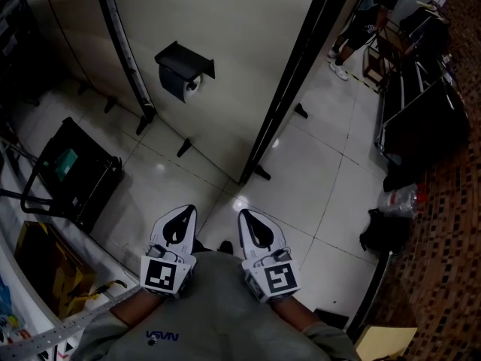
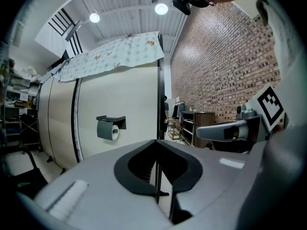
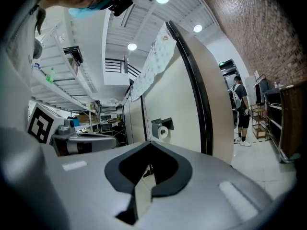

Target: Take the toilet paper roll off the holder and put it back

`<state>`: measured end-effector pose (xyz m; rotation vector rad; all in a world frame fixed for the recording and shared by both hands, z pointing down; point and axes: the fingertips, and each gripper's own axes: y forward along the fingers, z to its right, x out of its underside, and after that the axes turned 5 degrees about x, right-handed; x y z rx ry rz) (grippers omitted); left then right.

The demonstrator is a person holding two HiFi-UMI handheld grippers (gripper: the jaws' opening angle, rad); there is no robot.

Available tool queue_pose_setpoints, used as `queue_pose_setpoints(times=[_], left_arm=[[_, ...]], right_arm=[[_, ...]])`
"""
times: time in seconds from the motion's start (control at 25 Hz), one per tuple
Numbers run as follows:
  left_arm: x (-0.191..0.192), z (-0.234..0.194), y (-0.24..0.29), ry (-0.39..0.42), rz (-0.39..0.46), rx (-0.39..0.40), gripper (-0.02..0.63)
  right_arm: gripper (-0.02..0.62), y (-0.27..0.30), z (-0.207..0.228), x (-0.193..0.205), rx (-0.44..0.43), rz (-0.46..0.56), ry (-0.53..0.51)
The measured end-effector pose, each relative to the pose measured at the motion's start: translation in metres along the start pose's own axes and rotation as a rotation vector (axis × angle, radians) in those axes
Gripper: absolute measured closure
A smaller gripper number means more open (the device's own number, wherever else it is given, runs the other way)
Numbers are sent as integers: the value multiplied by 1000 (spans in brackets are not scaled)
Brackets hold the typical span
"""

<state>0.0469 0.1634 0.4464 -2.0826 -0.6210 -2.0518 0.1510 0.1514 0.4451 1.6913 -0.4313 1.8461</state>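
Note:
A black toilet paper holder (image 1: pixel 185 60) is fixed to the cream wall panel, with a toilet paper roll (image 1: pixel 182 85) hanging under its lid. The roll (image 2: pixel 107 130) also shows far ahead in the left gripper view, and the roll (image 3: pixel 161 132) appears small in the right gripper view. My left gripper (image 1: pixel 183 211) and right gripper (image 1: pixel 247 216) are held side by side close to my body, well short of the wall. Both are shut with nothing between their jaws.
A black cart (image 1: pixel 71 174) stands on the tiled floor at left. A dark door-frame post (image 1: pixel 289 81) runs down to the floor right of the holder. A person (image 1: pixel 364 17) stands at the back right near dark racks (image 1: pixel 421 104). A brick wall (image 2: pixel 220 71) lines the right side.

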Motion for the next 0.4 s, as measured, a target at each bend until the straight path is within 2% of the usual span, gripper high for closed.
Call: queue_pose_setpoints(times=[0.4], left_arm=[[-3,4,4,12,1,10,600]], right_arm=[[592,-2,10,2,19,7,-11]])
